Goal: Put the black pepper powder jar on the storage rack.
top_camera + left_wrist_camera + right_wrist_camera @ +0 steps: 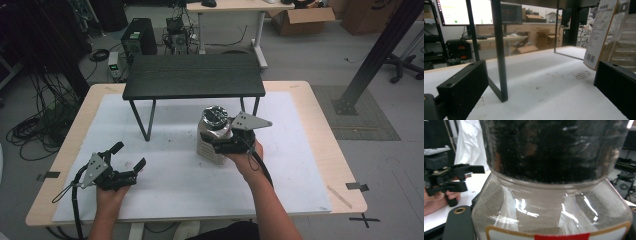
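Observation:
A clear plastic jar [212, 140] with a black lid [216, 116] and a pale label stands near the middle of the white mat [165, 185]. My right gripper [220, 143] is shut on its body from the near side. In the right gripper view the jar [549, 205] is close up, with its lid [549, 145] on top, between my right gripper's [546, 226] jaws. My left gripper [129, 155] rests low over the mat's front left, open and holding nothing. In the left gripper view my left gripper's [539, 86] jaws stand wide apart, with the jar's label [599, 32] at the right.
A small black shelf [194, 76] on thin metal legs stands at the back of the mat; one leg [499, 50] rises just ahead of my left gripper. The wooden table's edge [345, 165] frames the mat. Cables, boxes and a desk lie on the floor beyond.

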A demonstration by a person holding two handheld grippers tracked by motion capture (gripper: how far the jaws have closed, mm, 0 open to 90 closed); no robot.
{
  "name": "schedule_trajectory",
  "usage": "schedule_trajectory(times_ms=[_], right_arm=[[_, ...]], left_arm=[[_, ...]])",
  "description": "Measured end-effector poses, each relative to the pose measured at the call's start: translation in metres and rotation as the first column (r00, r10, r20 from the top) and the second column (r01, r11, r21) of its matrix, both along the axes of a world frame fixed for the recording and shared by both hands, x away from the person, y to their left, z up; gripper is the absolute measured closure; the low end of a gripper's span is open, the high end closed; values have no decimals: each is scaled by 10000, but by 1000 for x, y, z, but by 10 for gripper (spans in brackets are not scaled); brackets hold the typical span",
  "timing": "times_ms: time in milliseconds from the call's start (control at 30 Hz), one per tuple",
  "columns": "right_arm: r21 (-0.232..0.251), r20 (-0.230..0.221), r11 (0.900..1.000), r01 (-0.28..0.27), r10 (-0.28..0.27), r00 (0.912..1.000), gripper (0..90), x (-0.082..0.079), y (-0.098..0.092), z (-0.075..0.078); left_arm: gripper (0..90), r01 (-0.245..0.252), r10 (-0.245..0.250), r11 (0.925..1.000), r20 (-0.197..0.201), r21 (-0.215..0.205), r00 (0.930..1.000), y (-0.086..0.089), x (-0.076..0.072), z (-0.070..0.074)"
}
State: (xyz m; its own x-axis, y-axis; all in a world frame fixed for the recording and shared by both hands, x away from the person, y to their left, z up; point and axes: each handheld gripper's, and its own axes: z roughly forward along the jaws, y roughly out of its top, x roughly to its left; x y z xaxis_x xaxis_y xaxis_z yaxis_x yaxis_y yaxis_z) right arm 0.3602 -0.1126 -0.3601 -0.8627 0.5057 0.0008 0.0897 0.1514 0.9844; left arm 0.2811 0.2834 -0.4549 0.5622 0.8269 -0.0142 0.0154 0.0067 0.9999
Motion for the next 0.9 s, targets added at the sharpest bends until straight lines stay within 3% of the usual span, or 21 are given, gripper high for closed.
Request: schedule_trajectory(times_ms=[233, 667, 900], right_arm=[[-257, 40, 9984, -513, 514, 9987, 227, -1, -1, 22], [183, -110, 9888, -1478, 1480, 9889, 227, 7, -12, 69], [229, -103, 9857, -1669, 1672, 9859, 227, 11, -16, 84]], left_arm=[[2, -2, 2, 10000, -12, 10, 10000, 0, 0, 0], [2, -14, 14, 10000, -6, 7, 10000, 0, 0, 0], [2, -10, 10, 10000, -26, -11, 10000, 0, 0, 0]])
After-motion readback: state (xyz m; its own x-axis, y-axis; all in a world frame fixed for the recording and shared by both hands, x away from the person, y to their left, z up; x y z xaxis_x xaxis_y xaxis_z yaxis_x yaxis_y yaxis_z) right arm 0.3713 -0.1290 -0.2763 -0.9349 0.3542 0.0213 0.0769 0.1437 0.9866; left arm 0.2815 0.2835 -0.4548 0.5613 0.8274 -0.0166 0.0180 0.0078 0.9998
